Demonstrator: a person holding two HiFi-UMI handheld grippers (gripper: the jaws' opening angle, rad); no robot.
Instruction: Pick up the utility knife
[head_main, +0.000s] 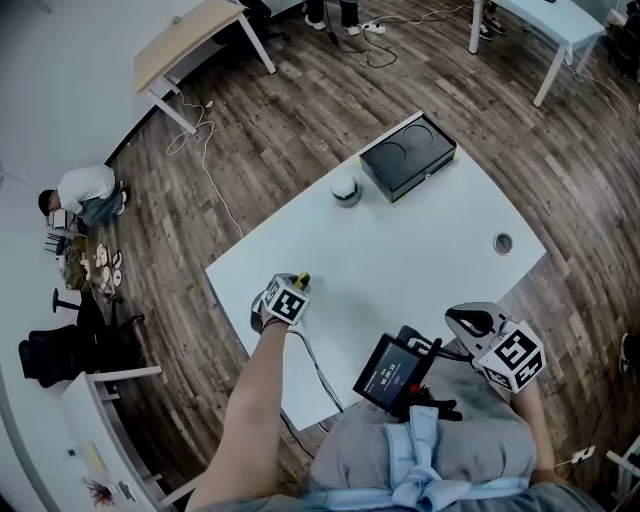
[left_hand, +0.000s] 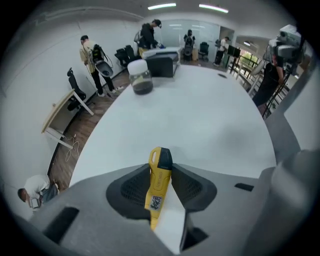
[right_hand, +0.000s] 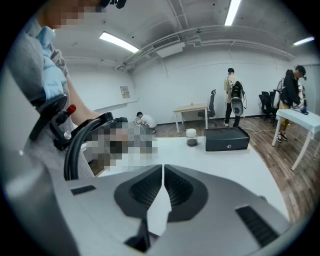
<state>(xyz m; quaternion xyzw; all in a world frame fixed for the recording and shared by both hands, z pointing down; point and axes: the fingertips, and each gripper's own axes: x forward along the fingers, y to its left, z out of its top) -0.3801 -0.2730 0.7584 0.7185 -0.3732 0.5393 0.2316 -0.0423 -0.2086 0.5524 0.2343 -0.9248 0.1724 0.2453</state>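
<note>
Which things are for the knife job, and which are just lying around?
For the job: utility knife; left gripper, jaws shut on it.
Just lying about: jar; black box; idle right gripper, jaws shut, empty.

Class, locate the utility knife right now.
Left gripper view: the knife sits clamped in the left tongs, by the table's left edge.

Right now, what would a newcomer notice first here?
The yellow utility knife stands out, clamped in the left tongs at the near-left corner of the white table. Next come the black box and a small jar at the table's far end. The right tongs are shut on nothing and held off the table by the person's lap.
</note>
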